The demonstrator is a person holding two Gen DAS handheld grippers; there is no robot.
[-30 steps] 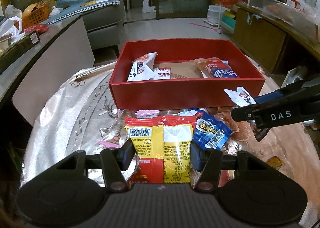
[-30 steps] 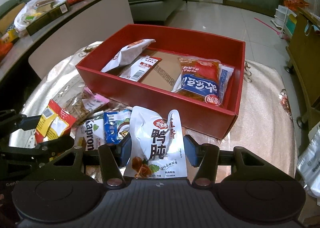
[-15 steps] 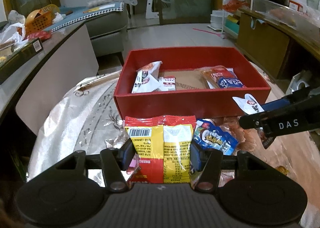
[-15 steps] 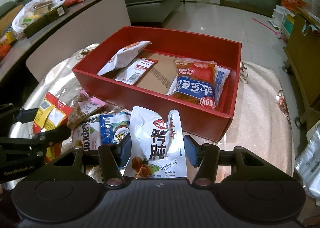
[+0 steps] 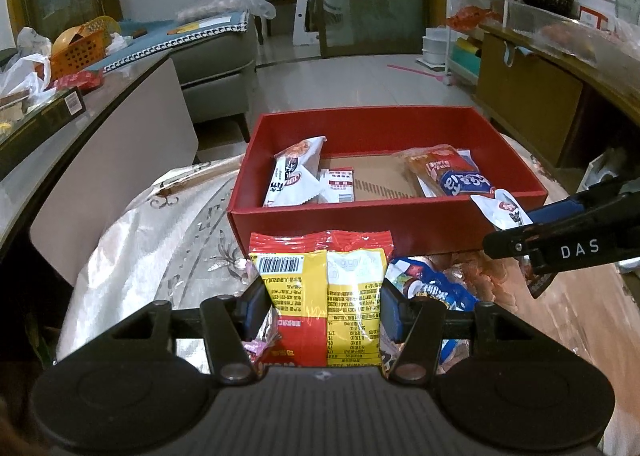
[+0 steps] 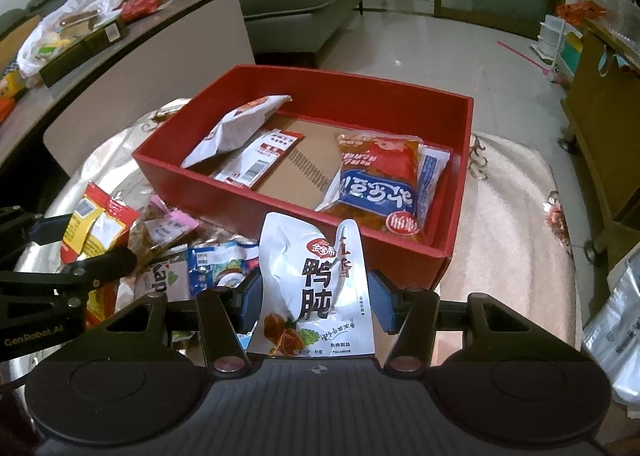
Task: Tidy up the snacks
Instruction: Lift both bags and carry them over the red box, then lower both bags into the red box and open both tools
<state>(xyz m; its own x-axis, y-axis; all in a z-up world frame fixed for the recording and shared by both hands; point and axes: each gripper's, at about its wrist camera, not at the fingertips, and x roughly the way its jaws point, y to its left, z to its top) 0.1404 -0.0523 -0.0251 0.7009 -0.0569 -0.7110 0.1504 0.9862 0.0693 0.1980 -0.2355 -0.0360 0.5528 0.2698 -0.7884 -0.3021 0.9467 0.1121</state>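
Observation:
My left gripper [image 5: 322,306] is shut on a yellow and red snack packet [image 5: 320,288], held above the table just before the near wall of the red box [image 5: 360,220]. My right gripper [image 6: 316,302] is shut on a white pouch with black characters [image 6: 316,280], held near the box's near right corner [image 6: 436,260]. The box holds a white packet [image 6: 240,128], a small red and white packet [image 6: 260,158] and an orange and blue packet [image 6: 376,184] on a brown cardboard floor. The right gripper shows at the right of the left wrist view [image 5: 560,244].
Loose snacks lie on the table before the box, among them a blue packet [image 5: 432,288] and a pink-edged packet [image 6: 168,228]. The table has a shiny embroidered cloth [image 5: 168,240]. A grey sofa [image 5: 212,60] and a cluttered counter [image 6: 60,48] stand to the left, a wooden cabinet [image 5: 528,96] to the right.
Both grippers have risen with their packets and now look down into the box more steeply. Both stay shut on them. The loose snacks on the table have not moved.

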